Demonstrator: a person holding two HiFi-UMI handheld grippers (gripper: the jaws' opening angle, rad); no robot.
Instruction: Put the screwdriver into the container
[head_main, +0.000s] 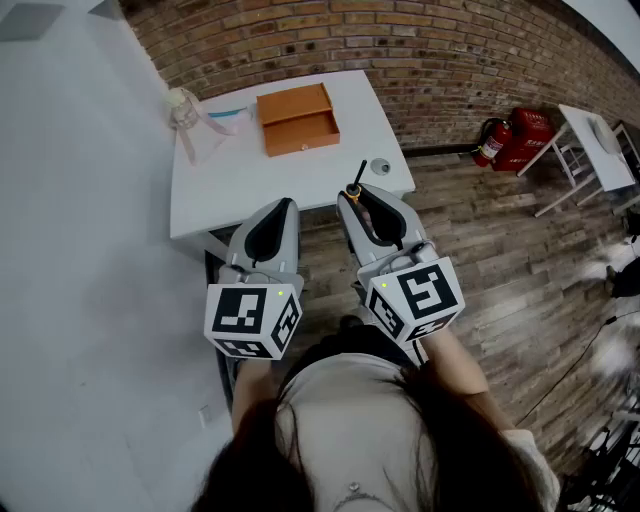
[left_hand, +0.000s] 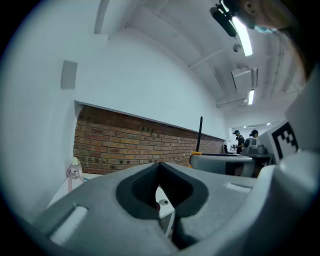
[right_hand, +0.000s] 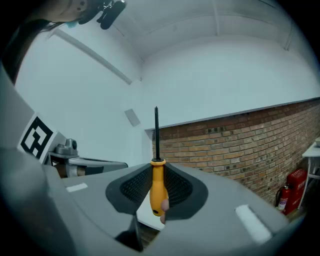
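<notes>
My right gripper (head_main: 356, 196) (right_hand: 159, 187) is shut on a screwdriver (right_hand: 157, 185) with an orange handle and a black shaft that points up and forward. In the head view the screwdriver (head_main: 356, 182) sticks out past the jaws over the table's near edge. The orange container (head_main: 297, 118), an open box, lies on the white table (head_main: 230, 180) toward its far side. My left gripper (head_main: 279, 207) (left_hand: 160, 190) hangs beside the right one, shut with nothing between its jaws. Both grippers are short of the container.
A clear bottle (head_main: 184, 110) and a pale packet (head_main: 226, 120) sit at the table's far left. A small round grey thing (head_main: 380, 166) lies near the right edge. A brick wall (head_main: 420, 50) runs behind; red fire extinguishers (head_main: 505, 135) and another white table (head_main: 590, 140) stand to the right.
</notes>
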